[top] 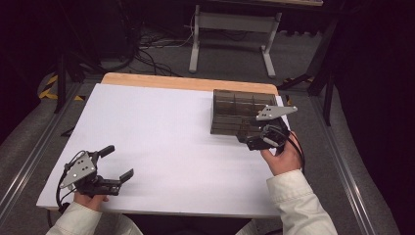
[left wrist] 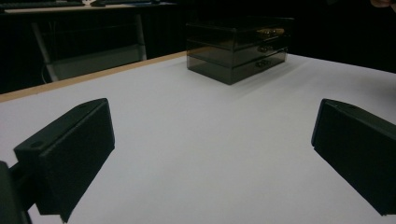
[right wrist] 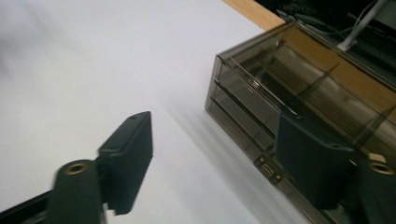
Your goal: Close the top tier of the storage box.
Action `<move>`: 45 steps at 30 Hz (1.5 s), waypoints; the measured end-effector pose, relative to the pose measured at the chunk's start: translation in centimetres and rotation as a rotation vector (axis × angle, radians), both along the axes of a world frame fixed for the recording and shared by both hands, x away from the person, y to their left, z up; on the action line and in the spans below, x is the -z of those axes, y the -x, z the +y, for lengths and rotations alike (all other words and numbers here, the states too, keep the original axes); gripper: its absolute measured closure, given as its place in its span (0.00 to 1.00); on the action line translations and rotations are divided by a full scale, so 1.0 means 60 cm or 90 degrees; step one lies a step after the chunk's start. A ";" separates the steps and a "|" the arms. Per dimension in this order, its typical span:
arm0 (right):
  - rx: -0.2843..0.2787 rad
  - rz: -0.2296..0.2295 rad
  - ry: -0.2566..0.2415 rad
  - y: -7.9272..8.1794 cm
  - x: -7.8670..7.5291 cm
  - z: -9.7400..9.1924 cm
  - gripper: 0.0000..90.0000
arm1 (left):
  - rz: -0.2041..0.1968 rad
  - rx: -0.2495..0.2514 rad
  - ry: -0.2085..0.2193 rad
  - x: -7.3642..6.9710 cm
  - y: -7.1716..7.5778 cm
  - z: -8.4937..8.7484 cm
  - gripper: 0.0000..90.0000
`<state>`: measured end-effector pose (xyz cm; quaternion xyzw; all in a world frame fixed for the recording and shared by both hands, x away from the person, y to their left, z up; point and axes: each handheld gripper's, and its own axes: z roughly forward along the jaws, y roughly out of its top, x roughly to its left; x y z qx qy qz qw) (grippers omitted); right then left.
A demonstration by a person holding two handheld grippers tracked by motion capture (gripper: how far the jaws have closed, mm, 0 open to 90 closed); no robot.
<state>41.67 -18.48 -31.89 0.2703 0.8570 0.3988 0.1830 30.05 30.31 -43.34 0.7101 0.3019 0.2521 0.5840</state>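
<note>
Right gripper [top: 250, 136] is seen in the high view at the front face of the smoked drawer box [top: 235, 105] near the table's [top: 161, 132] far right corner, jaws parted and holding nothing, presumably placed there to work a drawer, while the left gripper [top: 117, 164] is rested wide open and empty at the near left edge, well apart. From the left gripper view, the box [left wrist: 238, 46] is recorded far off across bare white tabletop, its three drawers apparently shut. From the right gripper view, the jaws are noted spread just before the drawer fronts, one drawer handle [right wrist: 267, 169] lying between them ungripped.
</note>
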 end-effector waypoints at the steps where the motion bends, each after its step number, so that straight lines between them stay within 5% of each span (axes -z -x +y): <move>1: 0.000 -0.003 -0.011 0.003 -0.001 0.000 0.23 | -0.004 0.000 -0.006 0.000 0.000 0.001 0.00; 12: -0.039 -0.036 -0.053 0.039 0.019 0.011 0.01 | -0.007 0.001 -0.008 -0.001 0.000 0.000 0.00; 27: -0.110 -0.023 -0.103 0.068 0.094 0.023 0.00 | -0.006 0.000 -0.010 -0.001 0.001 0.001 0.00; 34: -0.107 -0.002 -0.150 0.075 0.127 0.018 0.00 | -0.008 0.001 -0.009 -0.001 0.001 -0.001 0.00; 45: -0.101 0.013 -0.143 0.081 0.169 0.013 0.00 | -0.008 0.000 -0.013 -0.001 0.001 -0.001 0.00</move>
